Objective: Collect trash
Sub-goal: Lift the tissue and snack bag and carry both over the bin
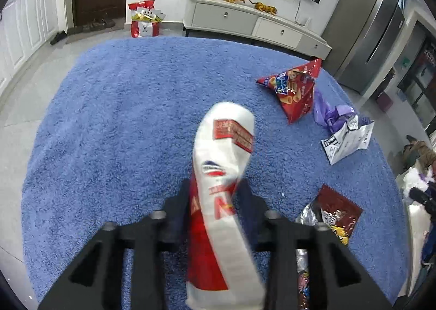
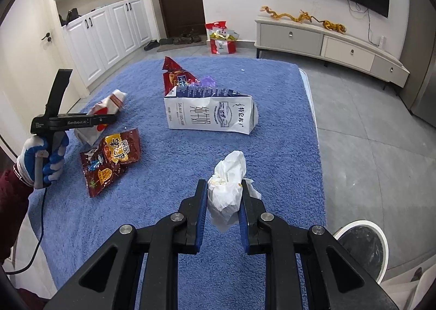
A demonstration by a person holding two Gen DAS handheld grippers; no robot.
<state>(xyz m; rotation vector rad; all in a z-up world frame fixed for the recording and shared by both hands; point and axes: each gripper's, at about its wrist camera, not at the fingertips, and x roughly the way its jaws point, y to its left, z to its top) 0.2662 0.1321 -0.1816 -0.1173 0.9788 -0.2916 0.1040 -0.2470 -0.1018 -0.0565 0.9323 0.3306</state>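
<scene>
My left gripper (image 1: 215,190) is shut on a long white and red packet (image 1: 226,141) that sticks out past its fingertips above the blue rug (image 1: 122,119). In the right wrist view that left gripper (image 2: 107,119) is at the far left in a gloved hand (image 2: 51,154), with the packet (image 2: 111,101) in it. My right gripper (image 2: 223,184) is shut on a crumpled white tissue (image 2: 227,187), held over the near part of the rug (image 2: 163,201). On the rug lie a white milk carton (image 2: 209,115), a red snack bag (image 2: 175,75) and a dark red wrapper (image 2: 114,157).
A white-rimmed bin with a black liner (image 2: 362,250) stands on the floor at the lower right, beside the rug's edge. Purple plastic (image 1: 327,114) lies between the snack bag and the carton. A TV cabinet (image 2: 327,40) and a red bag (image 2: 222,37) stand by the far wall.
</scene>
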